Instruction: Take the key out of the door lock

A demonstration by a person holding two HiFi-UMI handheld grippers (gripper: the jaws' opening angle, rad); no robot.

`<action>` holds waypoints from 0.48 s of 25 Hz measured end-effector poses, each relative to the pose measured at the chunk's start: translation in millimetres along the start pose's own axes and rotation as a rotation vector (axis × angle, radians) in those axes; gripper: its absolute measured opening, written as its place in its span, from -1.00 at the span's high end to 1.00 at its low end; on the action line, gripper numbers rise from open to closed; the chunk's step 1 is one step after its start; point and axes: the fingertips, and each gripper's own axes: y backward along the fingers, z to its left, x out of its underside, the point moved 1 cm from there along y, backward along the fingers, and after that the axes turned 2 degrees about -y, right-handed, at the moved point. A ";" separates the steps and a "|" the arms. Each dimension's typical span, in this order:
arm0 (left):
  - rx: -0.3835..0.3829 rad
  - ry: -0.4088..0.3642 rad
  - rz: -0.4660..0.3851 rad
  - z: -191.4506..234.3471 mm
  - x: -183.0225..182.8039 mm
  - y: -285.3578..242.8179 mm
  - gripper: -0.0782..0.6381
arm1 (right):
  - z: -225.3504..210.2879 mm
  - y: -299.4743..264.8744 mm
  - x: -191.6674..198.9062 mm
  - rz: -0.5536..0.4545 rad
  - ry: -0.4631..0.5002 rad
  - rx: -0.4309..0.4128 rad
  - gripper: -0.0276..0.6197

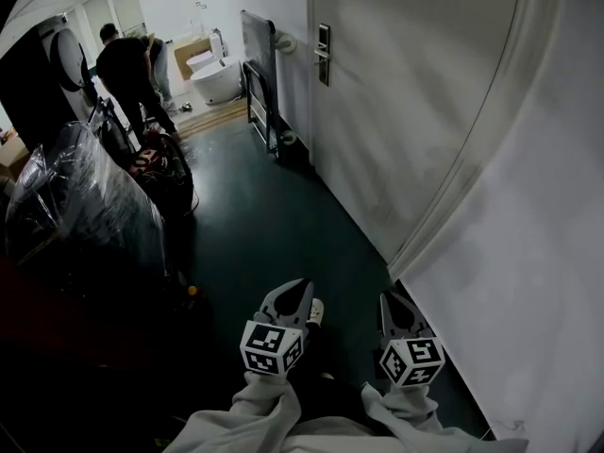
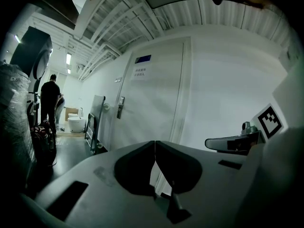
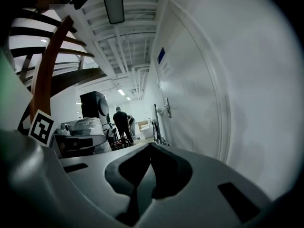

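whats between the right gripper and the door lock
Head view: only bare dark green floor along the white door separates right gripper from silver lock plate.

White wall (image 1: 528,281), dark green floor (image 1: 274,225), distant bathtub (image 1: 215,81).

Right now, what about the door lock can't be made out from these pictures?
Key: the door lock is too small and distant in the head view to show one.
Keyhole: in both gripper views the lock is a tiny dark strip, no detail.
Door sign: print too small to read.
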 end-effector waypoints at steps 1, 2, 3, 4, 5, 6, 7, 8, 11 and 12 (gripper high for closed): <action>0.000 -0.001 0.000 1.8 -1.0 -3.9 0.74 | -0.8 -3.8 -1.3 0.001 0.003 -0.003 0.75; 0.002 -0.001 0.000 3.9 -2.1 -8.8 0.74 | -2.2 -8.1 -2.9 0.000 0.004 -0.005 0.75; 0.006 -0.001 0.001 6.2 -3.4 -14.6 0.74 | -4.4 -13.1 -4.8 -0.001 0.005 -0.005 0.75; 0.009 0.001 0.002 8.6 -5.1 -21.3 0.74 | -7.2 -18.7 -7.1 0.000 0.006 -0.005 0.75; 0.011 0.002 0.002 10.9 -7.0 -28.2 0.74 | -10.3 -24.4 -9.7 0.000 0.007 -0.004 0.75; 0.014 0.002 0.002 12.8 -9.3 -35.2 0.74 | -13.6 -30.0 -12.4 0.000 0.009 -0.004 0.75; 0.018 -0.001 0.001 14.6 -11.9 -42.0 0.74 | -16.7 -35.7 -15.3 -0.001 0.011 -0.003 0.75; 0.023 -0.005 0.000 16.8 -14.9 -49.0 0.74 | -19.4 -42.0 -18.2 -0.002 0.012 -0.003 0.75; 0.031 -0.007 -0.005 30.5 -23.9 -71.6 0.74 | -24.3 -66.8 -26.1 -0.001 0.016 -0.006 0.75; 0.032 -0.004 -0.007 36.1 -26.7 -79.3 0.74 | -25.4 -75.9 -28.4 0.002 0.017 -0.010 0.75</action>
